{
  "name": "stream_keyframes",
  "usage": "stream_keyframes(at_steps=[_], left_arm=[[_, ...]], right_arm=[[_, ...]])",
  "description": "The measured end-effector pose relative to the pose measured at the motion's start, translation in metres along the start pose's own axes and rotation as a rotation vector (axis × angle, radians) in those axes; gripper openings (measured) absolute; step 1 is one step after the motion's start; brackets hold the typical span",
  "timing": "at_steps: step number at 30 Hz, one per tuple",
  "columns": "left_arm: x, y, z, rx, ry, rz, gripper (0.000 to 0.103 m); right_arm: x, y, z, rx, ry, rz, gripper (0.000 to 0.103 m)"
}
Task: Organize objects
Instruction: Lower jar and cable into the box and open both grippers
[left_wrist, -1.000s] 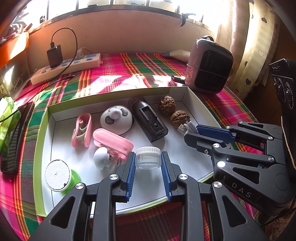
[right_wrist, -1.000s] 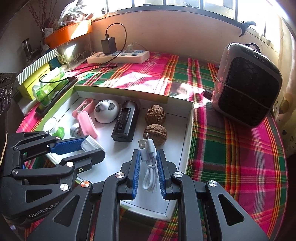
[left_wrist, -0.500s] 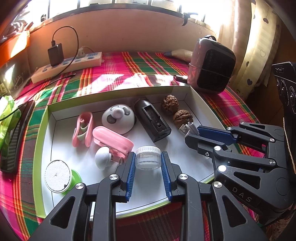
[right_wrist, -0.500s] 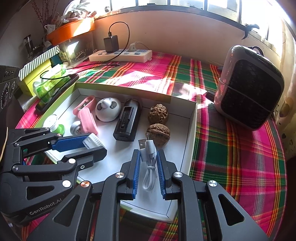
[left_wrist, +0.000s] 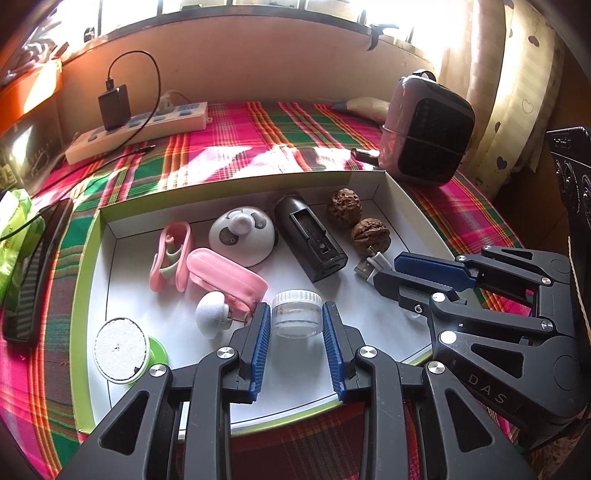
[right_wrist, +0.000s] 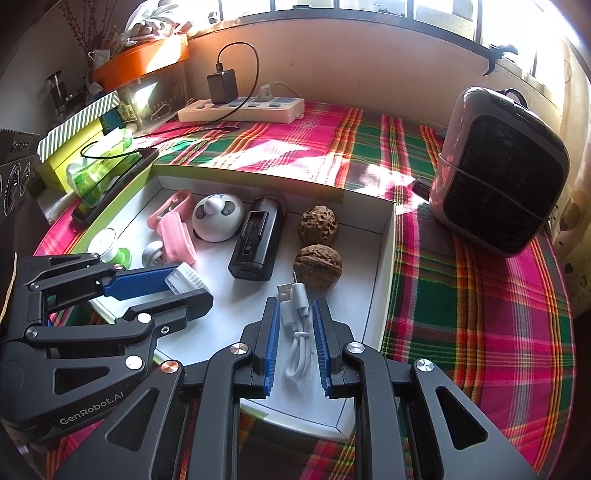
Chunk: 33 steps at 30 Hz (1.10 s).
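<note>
your left gripper (left_wrist: 297, 339) has just eased its fingers apart; the jar (left_wrist: 297, 313) stands between them on the tray (left_wrist: 369, 184) floor, slim gaps at both pads. your right gripper (right_wrist: 294, 343) pinches the white cable (right_wrist: 297, 332), low over the tray's right end. the tray also holds two walnuts (right_wrist: 318, 225), a black case (right_wrist: 256, 242), a panda dome (right_wrist: 218, 216), pink clips (left_wrist: 171, 254) and a green-based pad (left_wrist: 120, 349). the grippers read "das" and "genrobot.ai".
</note>
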<state>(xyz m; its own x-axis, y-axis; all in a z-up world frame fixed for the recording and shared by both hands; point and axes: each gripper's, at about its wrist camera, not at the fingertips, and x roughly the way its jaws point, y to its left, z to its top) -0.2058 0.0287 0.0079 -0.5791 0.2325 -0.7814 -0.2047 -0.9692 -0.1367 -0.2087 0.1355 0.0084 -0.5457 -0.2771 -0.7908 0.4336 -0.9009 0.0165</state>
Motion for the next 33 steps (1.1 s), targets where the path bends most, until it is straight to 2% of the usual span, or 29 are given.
stream_keyframes(at_steps=[21,25,33], left_arm=[[-0.0010,-0.0005,0.0000,0.001,0.002,0.008,0.032],[-0.0016,0.0007,0.0000,0.001,0.001,0.016,0.032],[-0.0029,-0.0005,-0.0006,0.004,-0.004,0.022,0.032]], right_arm=[[-0.0015,-0.0013,0.0000,0.008,-0.002,-0.012,0.020],[-0.0024,-0.0009,0.0003,0.006,-0.006,-0.010,0.029],[-0.0028,-0.0010,-0.0002,0.009,-0.007,-0.011,0.030]])
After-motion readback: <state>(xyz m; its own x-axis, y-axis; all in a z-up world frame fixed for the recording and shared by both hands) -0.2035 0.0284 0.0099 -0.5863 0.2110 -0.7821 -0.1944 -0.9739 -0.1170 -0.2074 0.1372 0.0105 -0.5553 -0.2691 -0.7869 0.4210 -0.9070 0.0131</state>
